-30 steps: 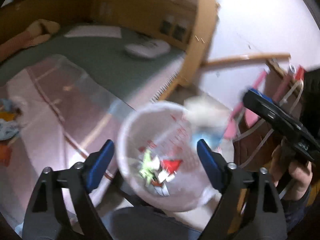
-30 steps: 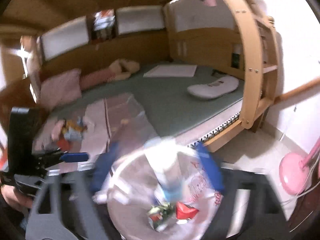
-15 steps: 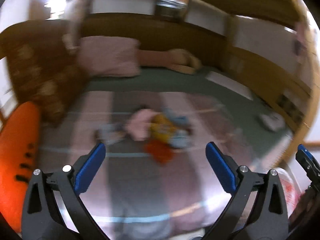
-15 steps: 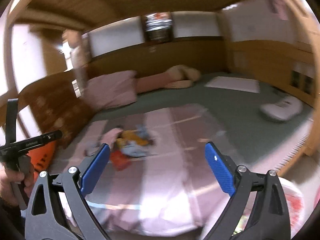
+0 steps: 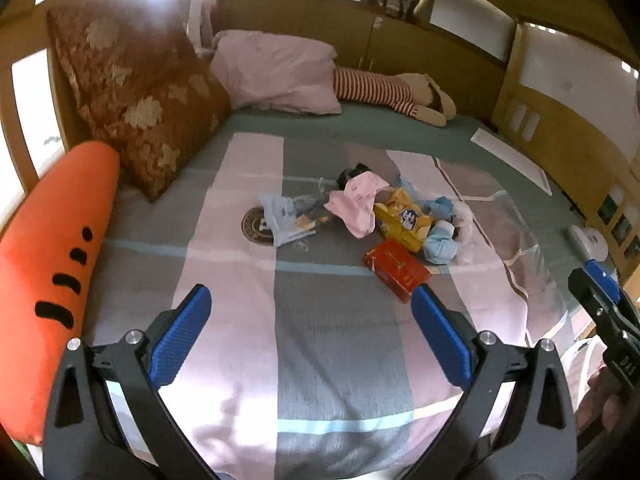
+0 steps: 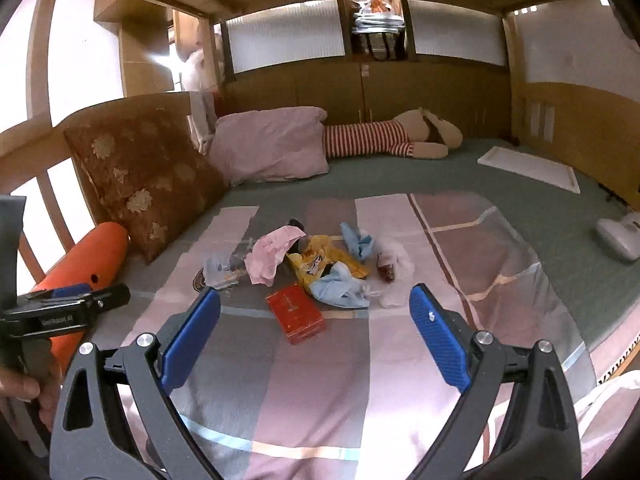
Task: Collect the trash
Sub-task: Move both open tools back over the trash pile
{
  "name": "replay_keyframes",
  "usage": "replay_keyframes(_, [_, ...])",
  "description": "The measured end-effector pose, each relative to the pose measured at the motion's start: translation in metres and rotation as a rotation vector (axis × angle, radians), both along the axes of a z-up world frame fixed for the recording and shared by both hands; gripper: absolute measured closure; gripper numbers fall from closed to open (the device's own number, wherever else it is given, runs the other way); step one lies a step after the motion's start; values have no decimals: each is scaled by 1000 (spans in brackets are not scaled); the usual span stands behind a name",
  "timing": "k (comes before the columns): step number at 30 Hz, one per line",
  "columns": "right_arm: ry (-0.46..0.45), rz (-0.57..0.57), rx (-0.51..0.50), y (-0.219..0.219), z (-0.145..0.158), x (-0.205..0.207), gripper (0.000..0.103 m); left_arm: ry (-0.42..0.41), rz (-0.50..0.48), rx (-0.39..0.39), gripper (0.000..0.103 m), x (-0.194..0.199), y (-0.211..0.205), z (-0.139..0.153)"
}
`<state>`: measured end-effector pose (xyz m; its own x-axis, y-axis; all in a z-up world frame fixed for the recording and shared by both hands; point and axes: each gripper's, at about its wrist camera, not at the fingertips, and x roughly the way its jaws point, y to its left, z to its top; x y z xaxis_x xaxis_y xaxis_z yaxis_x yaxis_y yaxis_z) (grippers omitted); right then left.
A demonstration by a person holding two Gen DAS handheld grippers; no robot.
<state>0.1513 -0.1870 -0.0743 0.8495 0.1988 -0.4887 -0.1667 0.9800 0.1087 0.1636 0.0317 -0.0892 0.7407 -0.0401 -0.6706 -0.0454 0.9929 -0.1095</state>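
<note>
Lying in one loose heap on the striped blanket (image 5: 320,352), the trash (image 5: 384,216) was gathered near the middle of the bed, probably so that it could be picked piece by piece from one place. The red box (image 5: 396,269) sat at the near edge of the heap, a little apart from the rest, so I judge it was the easiest piece to take first. Behind it were a yellow snack bag (image 5: 404,220), a crumpled pink paper (image 5: 356,204), some blue tissues (image 5: 440,240) and a thin clear wrapper (image 5: 284,220).

The left gripper (image 5: 310,332) was held above the near part of the blanket with its jaws wide apart and nothing between them; the red box lay just beyond its right finger. The right gripper (image 6: 314,332) was also spread wide and empty, and in its view the red box (image 6: 296,312) appeared between the two fingers but farther ahead, not touching them. Both seemed to be aimed at the heap for a reach forward.

Around the blanket were a brown cushion (image 5: 136,100), an orange carrot pillow (image 5: 52,248), a pink pillow (image 5: 276,72) and a striped soft toy (image 5: 384,92), all well apart from the heap. A white plastic bag (image 6: 612,408) showed at the bed's near right corner, possibly for the trash.
</note>
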Motion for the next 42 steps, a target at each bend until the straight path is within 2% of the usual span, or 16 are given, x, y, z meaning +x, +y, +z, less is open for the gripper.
replay_keyframes(23, [15,13,-4,4,-7,4,10,20,-2,-1,3,4,3,-5])
replay_keyframes(38, [28,15,0,7,-10,7,10,29,-3,12,3,1,-4,-10])
replay_keyframes(42, [37,20,-14,11,-14,14,10,37,7,30,3,11,-3,-13])
